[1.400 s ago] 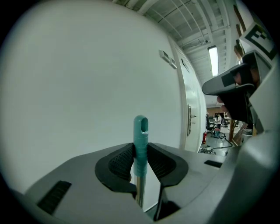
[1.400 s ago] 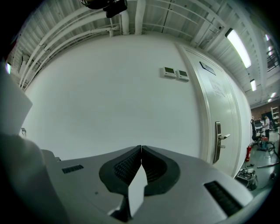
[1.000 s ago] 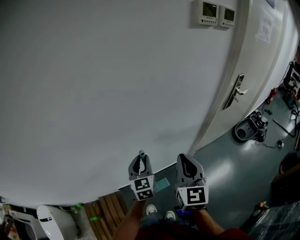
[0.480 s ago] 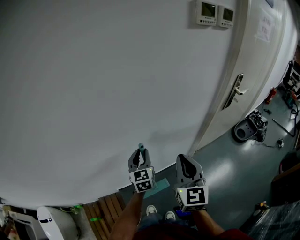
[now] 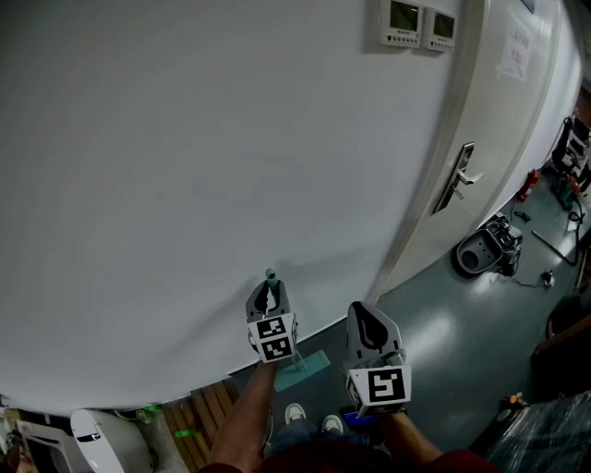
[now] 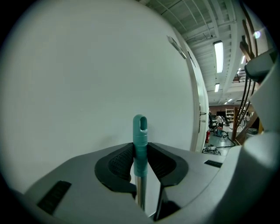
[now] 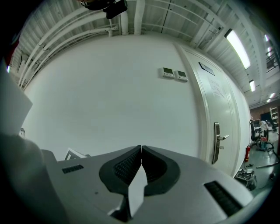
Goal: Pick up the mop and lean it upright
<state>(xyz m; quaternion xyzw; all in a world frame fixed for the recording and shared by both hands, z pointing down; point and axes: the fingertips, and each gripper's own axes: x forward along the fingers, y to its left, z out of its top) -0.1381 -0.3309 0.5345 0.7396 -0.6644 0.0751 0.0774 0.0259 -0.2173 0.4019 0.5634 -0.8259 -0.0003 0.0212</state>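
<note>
Left gripper view: left hand-held gripper (image 6: 140, 148) grasps the teal-tipped metal mop handle (image 6: 139, 127) upright; next, lean it gently against the white wall (image 6: 78, 78).

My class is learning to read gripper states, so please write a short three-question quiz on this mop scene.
1. True or false: the right gripper holds the mop handle.
2. What is the left gripper doing? A: standing open and empty. B: clamped on the handle just below its teal tip. C: gripping a door lever.
3. Fill in: in the head view, the door lies to the ___ of the two wall panels.

Key: 1 false, its jaws are shut with nothing between them; 2 B; 3 right.
</note>
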